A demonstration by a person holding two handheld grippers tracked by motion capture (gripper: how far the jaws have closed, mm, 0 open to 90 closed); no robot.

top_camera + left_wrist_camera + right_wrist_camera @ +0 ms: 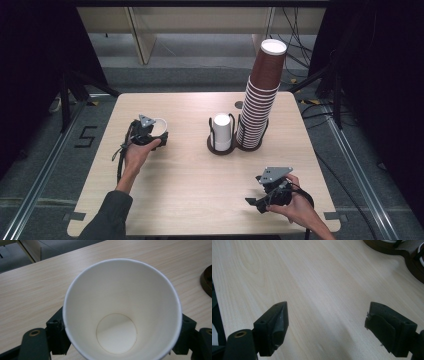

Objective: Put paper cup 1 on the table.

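One paper cup (159, 125) sits pinched in the left gripper (150, 131) jaws at nine o'clock on the worktop (200, 185). Right gripper (272, 192), five o'clock, jaws spread, empty. Cup stack (260, 100) apparently awaits; progress unclear.

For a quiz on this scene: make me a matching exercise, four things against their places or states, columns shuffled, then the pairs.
Things:
1. cup stack
2. upside-down white cup
3. left gripper
4. right gripper

States:
A. open, jaws apart with nothing between them
B. tall, brown, leaning, in the right ring of the holder
C. closed on an empty paper cup
D. in the left ring of the holder

Pairs: 1-B, 2-D, 3-C, 4-A
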